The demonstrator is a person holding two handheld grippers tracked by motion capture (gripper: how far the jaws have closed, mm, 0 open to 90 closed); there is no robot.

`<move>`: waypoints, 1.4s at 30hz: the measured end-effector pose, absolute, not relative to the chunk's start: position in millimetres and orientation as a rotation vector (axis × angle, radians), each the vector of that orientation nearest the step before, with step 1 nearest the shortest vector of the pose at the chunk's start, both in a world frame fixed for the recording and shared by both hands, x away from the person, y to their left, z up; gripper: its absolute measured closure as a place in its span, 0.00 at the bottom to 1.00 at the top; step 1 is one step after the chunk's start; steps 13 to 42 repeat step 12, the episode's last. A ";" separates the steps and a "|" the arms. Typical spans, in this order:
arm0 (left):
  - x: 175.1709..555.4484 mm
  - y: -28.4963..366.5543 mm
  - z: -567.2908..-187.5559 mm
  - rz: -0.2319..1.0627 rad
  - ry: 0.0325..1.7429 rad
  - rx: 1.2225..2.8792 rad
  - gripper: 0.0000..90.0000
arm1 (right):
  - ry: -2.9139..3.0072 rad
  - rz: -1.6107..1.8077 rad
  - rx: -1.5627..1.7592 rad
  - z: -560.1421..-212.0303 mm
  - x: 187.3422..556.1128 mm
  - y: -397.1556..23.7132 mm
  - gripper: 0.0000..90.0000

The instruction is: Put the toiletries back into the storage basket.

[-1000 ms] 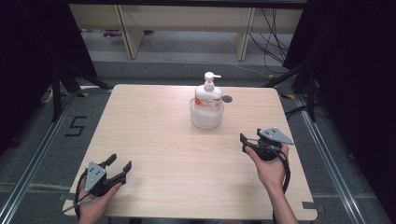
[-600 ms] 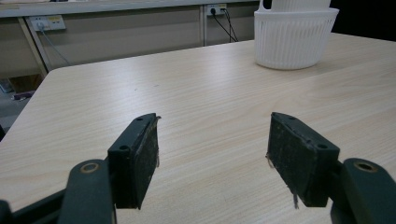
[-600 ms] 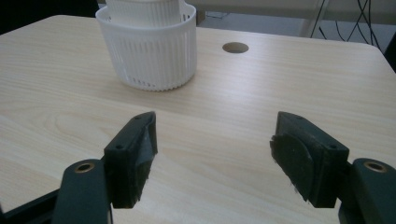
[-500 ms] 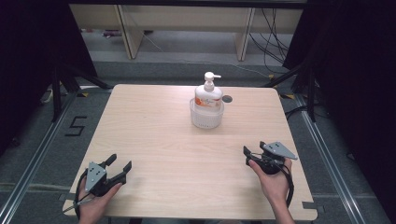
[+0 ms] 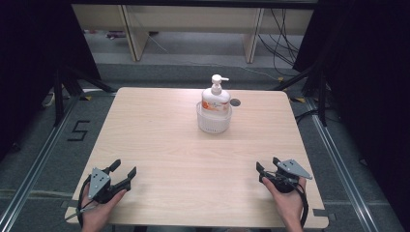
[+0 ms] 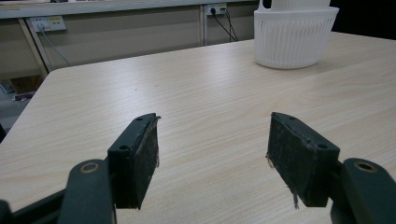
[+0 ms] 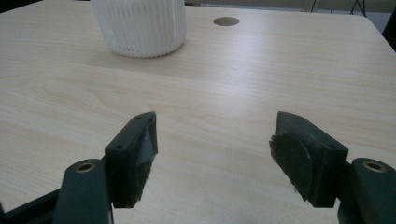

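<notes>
A white pump bottle with an orange label (image 5: 215, 96) stands upright inside a white ribbed basket (image 5: 214, 121) at the table's far middle. The basket (image 6: 295, 39) appears at the upper right of the left gripper view and the basket (image 7: 138, 25) at the upper left of the right gripper view. My left gripper (image 5: 124, 170) rests open near the front left corner, held by a hand, nothing between its jaws. My right gripper (image 5: 267, 165) sits open near the front right, also held by a hand and holding nothing. Both are far from the basket.
The light wooden table (image 5: 159, 140) has a round cable hole (image 5: 235, 102) just right of the basket. A floor mark "5" (image 5: 77, 130) lies left of the table. Shelving legs and cables stand beyond the far edge.
My right gripper has drawn back toward the front edge and a little rightward. The left gripper, bottle and basket have stayed put.
</notes>
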State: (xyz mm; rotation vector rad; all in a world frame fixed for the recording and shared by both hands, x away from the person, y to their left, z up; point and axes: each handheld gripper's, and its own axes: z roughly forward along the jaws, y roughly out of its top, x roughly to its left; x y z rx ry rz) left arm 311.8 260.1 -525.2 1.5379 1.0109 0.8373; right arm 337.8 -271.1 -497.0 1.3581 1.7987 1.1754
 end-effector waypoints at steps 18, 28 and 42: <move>311.2 260.6 -524.3 0.833 1.018 1.555 0.37 | 1.799 1.193 1.361 -499.6 335.5 -269.6 0.31; 311.2 260.6 -524.3 0.833 1.018 1.555 0.37 | 1.799 1.193 1.361 -499.6 335.5 -269.6 0.31; 311.2 260.6 -524.3 0.833 1.018 1.555 0.37 | 1.799 1.193 1.361 -499.6 335.5 -269.6 0.31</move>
